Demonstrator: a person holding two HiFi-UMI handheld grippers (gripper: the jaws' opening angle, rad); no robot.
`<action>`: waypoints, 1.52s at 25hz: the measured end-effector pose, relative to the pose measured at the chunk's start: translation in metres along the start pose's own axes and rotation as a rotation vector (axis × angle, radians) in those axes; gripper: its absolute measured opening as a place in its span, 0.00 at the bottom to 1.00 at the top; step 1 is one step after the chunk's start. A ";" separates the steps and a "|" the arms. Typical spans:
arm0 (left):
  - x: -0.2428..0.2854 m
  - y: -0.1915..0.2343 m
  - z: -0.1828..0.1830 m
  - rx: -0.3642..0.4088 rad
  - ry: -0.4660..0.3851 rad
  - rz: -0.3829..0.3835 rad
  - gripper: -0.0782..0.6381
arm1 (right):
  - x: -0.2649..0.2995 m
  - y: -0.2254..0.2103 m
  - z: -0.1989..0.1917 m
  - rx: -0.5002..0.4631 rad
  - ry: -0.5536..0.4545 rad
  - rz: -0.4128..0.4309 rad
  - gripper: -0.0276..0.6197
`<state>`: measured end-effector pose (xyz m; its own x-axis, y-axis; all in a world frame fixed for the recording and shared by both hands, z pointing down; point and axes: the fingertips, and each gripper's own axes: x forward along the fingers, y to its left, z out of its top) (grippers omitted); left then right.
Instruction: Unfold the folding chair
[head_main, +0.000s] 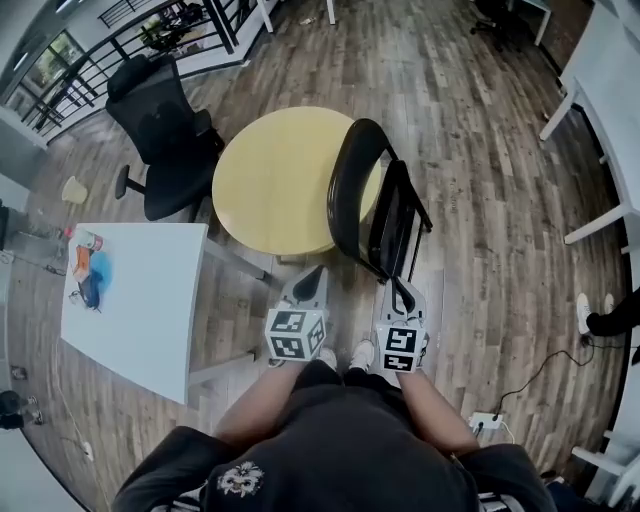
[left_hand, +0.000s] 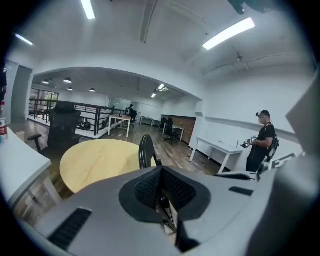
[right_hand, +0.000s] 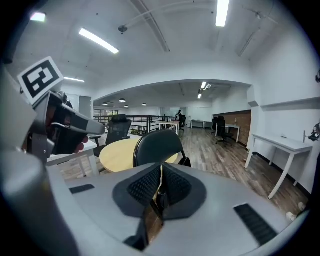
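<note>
While the task has not visibly begun, the wood-plank floor (head_main: 480, 150) spreads across the whole open office. On it, far from the person, stands the round yellow table (head_main: 270, 180). The white rectangular table (head_main: 140, 290) sits at near left, and the black wheeled office chair (head_main: 165, 140) stands at the round table's far left.

The black folding chair (head_main: 347, 190) stands upright and folded. Its curved backrest is just beside the round table's right edge and overlaps it in the head view, and its seat is tipped up close to the frame. It stands directly ahead of both grippers, just beyond their tips.

The left gripper (head_main: 312, 272) and the right gripper (head_main: 400, 290) hover side by side in front of the person, aimed slightly downward at the chair. Each has its jaws pressed together with nothing between them, and neither touches the chair.

Several things could go wrong from here:
- The pinched jaws must spread before they can take the frame or seat edge, and a closed tip would only nudge the chair.
- Such a push could tip the narrow folded chair against the table or slide its feet on the smooth planks.
- Opening the chair so near the table risks the seat or legs knocking the table's edge.
- The person's white shoes (head_main: 360, 352) lie close to where the legs would spread.
</note>
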<state>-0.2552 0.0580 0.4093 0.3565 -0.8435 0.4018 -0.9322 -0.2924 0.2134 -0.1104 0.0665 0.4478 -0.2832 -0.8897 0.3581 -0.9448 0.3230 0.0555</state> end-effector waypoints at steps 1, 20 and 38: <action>0.004 0.001 0.003 0.001 -0.004 -0.001 0.12 | 0.005 -0.002 -0.002 0.006 0.011 0.001 0.07; 0.150 0.060 0.028 -0.012 0.184 -0.053 0.46 | 0.190 -0.018 -0.068 0.100 0.379 -0.003 0.34; 0.235 0.075 0.008 -0.023 0.374 -0.140 0.46 | 0.304 -0.026 -0.149 0.130 0.708 0.006 0.44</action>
<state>-0.2423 -0.1658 0.5124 0.4824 -0.5724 0.6631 -0.8727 -0.3794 0.3075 -0.1474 -0.1643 0.6943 -0.1556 -0.4510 0.8789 -0.9680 0.2470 -0.0446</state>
